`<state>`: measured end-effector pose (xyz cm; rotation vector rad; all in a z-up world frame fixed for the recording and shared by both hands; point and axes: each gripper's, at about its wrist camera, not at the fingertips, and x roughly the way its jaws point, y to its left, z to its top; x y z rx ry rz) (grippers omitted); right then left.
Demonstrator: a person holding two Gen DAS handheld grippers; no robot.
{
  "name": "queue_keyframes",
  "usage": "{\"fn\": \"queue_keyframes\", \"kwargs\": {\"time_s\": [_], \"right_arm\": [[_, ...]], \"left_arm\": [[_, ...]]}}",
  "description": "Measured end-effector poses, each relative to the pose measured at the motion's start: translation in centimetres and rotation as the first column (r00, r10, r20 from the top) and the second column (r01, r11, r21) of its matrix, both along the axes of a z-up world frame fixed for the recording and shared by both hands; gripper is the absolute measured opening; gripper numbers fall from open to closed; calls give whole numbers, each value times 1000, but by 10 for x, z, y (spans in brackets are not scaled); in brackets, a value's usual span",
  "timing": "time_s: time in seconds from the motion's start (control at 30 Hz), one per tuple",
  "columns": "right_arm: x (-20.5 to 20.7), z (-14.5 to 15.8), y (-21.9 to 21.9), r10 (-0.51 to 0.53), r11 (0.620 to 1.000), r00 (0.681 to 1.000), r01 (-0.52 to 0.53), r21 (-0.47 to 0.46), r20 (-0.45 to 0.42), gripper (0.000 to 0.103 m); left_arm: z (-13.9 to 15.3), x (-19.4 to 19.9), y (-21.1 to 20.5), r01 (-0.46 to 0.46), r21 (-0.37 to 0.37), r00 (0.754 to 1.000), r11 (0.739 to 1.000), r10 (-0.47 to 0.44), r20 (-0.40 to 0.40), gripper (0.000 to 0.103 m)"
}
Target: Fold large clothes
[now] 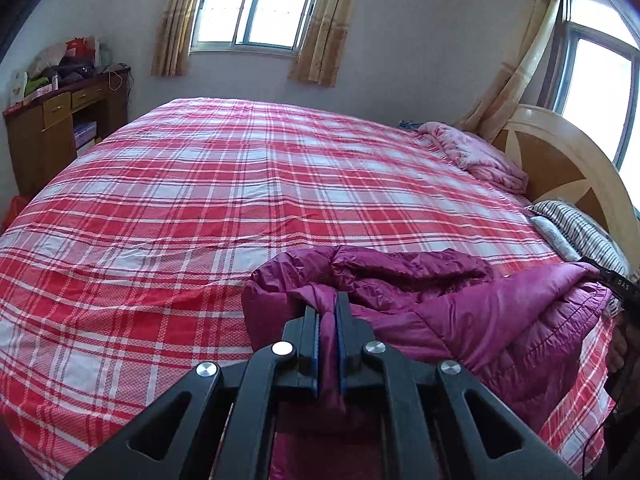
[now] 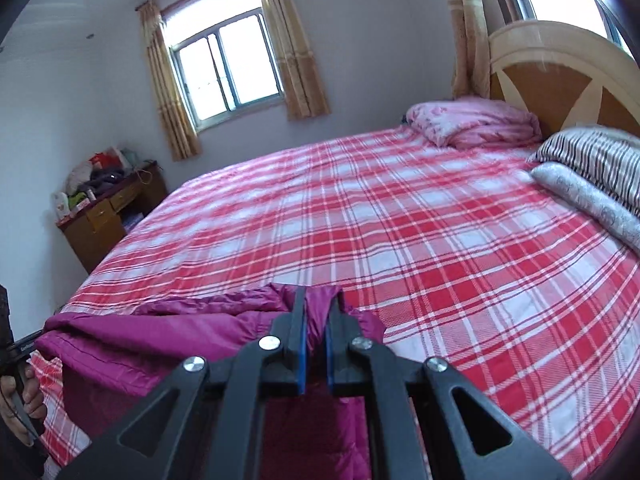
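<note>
A magenta quilted jacket (image 1: 480, 312) lies crumpled at the near edge of the bed, part of it hanging over the side. My left gripper (image 1: 329, 300) is shut on a bunched fold of its fabric at the jacket's left end. In the right wrist view the same jacket (image 2: 160, 336) stretches to the left, and my right gripper (image 2: 320, 296) is shut on a pinch of it at its right end. The other gripper's body and a hand show at the far edge of each view, at the jacket's opposite end.
A red and white plaid sheet (image 1: 240, 184) covers the wide bed. A pink folded quilt (image 2: 476, 120) and striped pillows (image 2: 596, 156) lie by the wooden headboard (image 2: 560, 64). A cluttered wooden desk (image 1: 60, 120) stands by the far wall, under curtained windows.
</note>
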<state>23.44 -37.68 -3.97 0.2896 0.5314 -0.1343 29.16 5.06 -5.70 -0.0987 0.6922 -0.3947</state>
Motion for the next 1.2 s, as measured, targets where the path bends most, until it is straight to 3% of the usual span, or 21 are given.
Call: {"fn": "queue_keyframes", "kwargs": {"time_s": [0.13, 0.2, 0.23, 0.27, 0.33, 0.4, 0.53, 0.6, 0.67, 0.73, 0.77, 0.8, 0.87, 0.97, 1.03, 1.13, 1.17, 1.2], "right_arm": [[29, -22, -8, -7, 1000, 998, 8, 18, -64, 8], [39, -29, -9, -7, 1000, 996, 9, 19, -86, 8], [43, -34, -9, -6, 1000, 995, 7, 17, -98, 8], [47, -37, -9, -7, 1000, 994, 8, 11, -110, 8], [55, -43, -8, -6, 1000, 991, 5, -10, -133, 8], [65, -48, -7, -6, 1000, 989, 3, -17, -149, 8], [84, -50, -6, -4, 1000, 986, -1, -31, -167, 9], [92, -50, -5, -5, 999, 984, -3, -46, -176, 9], [97, -52, -5, -16, 999, 983, 7, -49, -184, 9], [102, -56, -8, -38, 999, 979, 30, -45, -199, 18], [100, -55, -11, -68, 997, 979, 60, -47, -194, 33], [97, -53, -11, -99, 994, 979, 90, -59, -180, 66], [78, -38, -9, -173, 983, 981, 165, -85, -90, 92], [60, -19, 14, -121, 988, 992, 116, -105, -41, 89], [52, -12, 47, -16, 993, 1000, 14, -120, -17, 88], [62, -24, 101, 151, 965, 985, -165, -204, -86, 78], [70, -32, 114, 181, 954, 977, -203, -221, -115, 69], [75, -40, 119, 189, 950, 973, -216, -226, -135, 67]], "left_arm": [[-21, 26, 6, -12, -22, 994, 1000, 10, -110, 11], [-23, 29, 19, -28, -69, 993, 997, 20, -116, 14], [-22, 30, 25, -44, -78, 993, 996, 35, -112, 17], [-20, 30, 33, -80, -77, 992, 994, 72, -103, 28], [-15, 28, 48, -196, -29, 980, 980, 195, -51, 44], [-7, 21, 53, -236, -10, 972, 972, 236, 6, 47], [12, -1, 7, -195, 126, 971, 973, 173, 164, 47], [16, -12, -29, -156, 213, 966, 965, 104, 238, 58], [13, -15, -53, -144, 256, 959, 956, 72, 273, 76], [2, -11, -75, -169, 313, 954, 935, 75, 290, 78], [-7, -5, -84, -188, 352, 954, 917, 84, 289, 78], [-15, 0, -91, -214, 388, 951, 896, 100, 294, 78], [-31, 13, -100, -269, 441, 941, 857, 135, 311, 78], [-49, 31, -101, -300, 468, 945, 831, 190, 267, 78], [-54, 39, -98, -325, 455, 940, 829, 230, 252, 78], [-58, 54, -95, -335, 440, 941, 833, 270, 206, 78], [-58, 58, -95, -337, 433, 941, 836, 280, 191, 78], [-59, 63, -96, -337, 431, 941, 837, 287, 179, 78]]}}
